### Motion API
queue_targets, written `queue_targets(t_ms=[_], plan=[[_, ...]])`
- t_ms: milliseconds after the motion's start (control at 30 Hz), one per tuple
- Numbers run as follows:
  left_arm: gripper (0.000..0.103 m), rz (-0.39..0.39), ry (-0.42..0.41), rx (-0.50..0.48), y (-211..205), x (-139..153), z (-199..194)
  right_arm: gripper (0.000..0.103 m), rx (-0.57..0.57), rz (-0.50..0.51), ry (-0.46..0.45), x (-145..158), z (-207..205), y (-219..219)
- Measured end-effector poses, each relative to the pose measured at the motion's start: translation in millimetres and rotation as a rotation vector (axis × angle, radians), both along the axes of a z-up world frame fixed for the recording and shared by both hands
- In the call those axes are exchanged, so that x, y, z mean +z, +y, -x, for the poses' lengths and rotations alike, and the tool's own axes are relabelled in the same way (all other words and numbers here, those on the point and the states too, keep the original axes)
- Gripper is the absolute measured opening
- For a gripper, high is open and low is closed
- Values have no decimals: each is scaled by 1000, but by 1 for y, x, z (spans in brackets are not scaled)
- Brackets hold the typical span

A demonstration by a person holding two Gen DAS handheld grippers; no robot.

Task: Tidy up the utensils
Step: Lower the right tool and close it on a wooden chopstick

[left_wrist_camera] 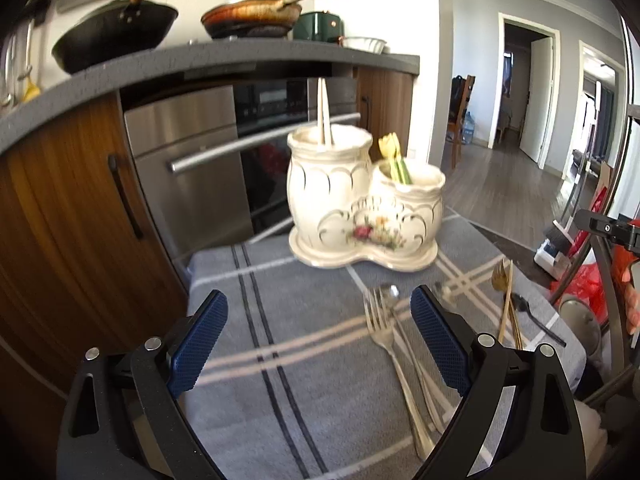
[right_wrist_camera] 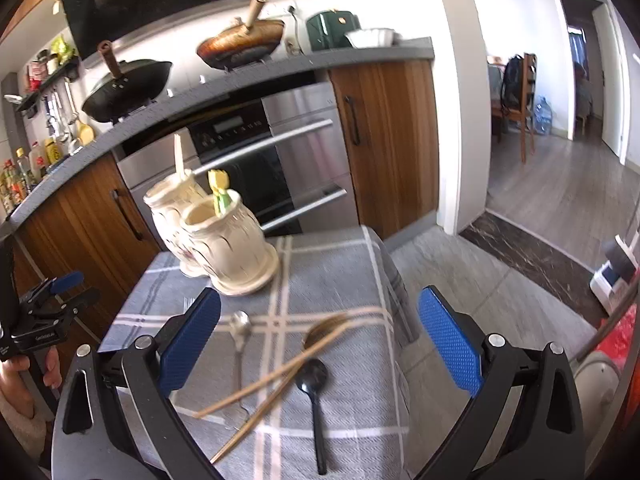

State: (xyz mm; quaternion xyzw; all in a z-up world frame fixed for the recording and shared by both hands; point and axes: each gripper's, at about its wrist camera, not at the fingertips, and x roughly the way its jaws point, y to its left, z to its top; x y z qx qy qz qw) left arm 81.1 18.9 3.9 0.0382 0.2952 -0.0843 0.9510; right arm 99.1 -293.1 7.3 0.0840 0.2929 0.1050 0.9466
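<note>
From the left wrist, our left gripper [left_wrist_camera: 318, 340] hangs with jaws spread and empty over the table [left_wrist_camera: 224, 420]; the fork [left_wrist_camera: 384, 332] lies just right of them, near the holder [left_wrist_camera: 360, 208]. We should center over its handle before closing.

From the right wrist, our right gripper [right_wrist_camera: 320, 340] is likewise spread and empty above the chopsticks [right_wrist_camera: 276, 376] and black spoon [right_wrist_camera: 314, 396]; we should take one at a time.

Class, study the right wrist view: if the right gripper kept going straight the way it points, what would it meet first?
Probably the thin golden chopsticks lying crossed on the grey checked tablecloth, with the black plastic spoon beside them; the open right gripper holds nothing, though depth is uncertain.
</note>
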Motion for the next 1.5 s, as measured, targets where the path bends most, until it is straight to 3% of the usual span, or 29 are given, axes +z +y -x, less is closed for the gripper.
queue_targets(t_ms=[367,600,833,1000,1167,1500], plan=[[92,-19,92,-13,-15,-38,-6,97,-7,3,100,-47,-11,-9],[92,-27,120,-18,-20,-51,-12,70,-5,0,153,-65,-23,-9],[92,-25,136,-23,-24,-57,-19,55,20,-47,191,-73,-38,-5],[92,-22,141,-27,-26,-61,-21,38,16,-120,237,-80,-53,-6],[92,-15,143,-27,-24,-61,-21,33,2,-222,293,-89,-65,-14],[92,0,141,-21,-18,-63,-23,30,10,-275,343,-102,-76,-9]])
